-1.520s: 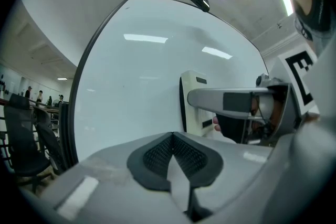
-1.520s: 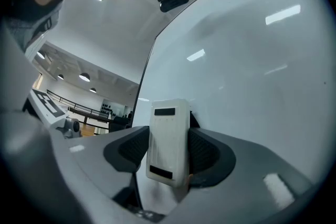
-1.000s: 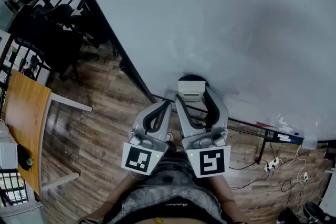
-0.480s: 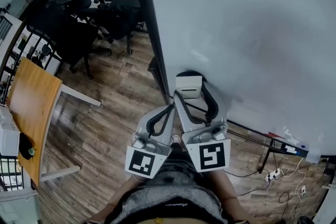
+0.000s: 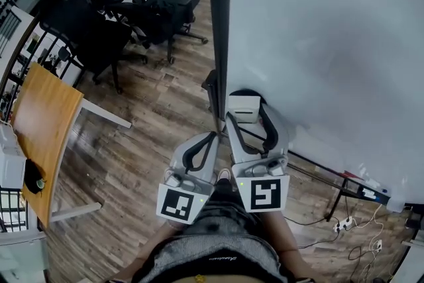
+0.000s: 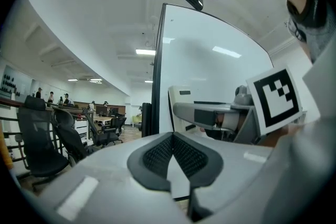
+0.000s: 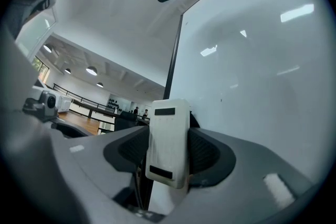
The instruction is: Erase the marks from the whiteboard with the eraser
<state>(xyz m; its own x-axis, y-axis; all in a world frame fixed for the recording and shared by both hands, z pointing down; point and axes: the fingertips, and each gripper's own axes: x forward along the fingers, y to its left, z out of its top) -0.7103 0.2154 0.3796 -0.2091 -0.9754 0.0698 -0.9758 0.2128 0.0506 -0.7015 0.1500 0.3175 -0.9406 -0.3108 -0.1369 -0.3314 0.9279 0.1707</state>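
One large white whiteboard (image 5: pixel 331 43) in a black frame fills the right side, standing over brown wooden plank flooring (image 5: pixel 146 142). Black office chairs (image 5: pixel 86 43) crowd the far left. Down low, the grey left gripper (image 5: pixel 213 136) has its jaws pressed together, nothing between them. Just beside it, the grey right gripper (image 5: pixel 246 117) is clamped on the white rectangular plastic eraser (image 5: pixel 243 108), right by the board's lower left edge.
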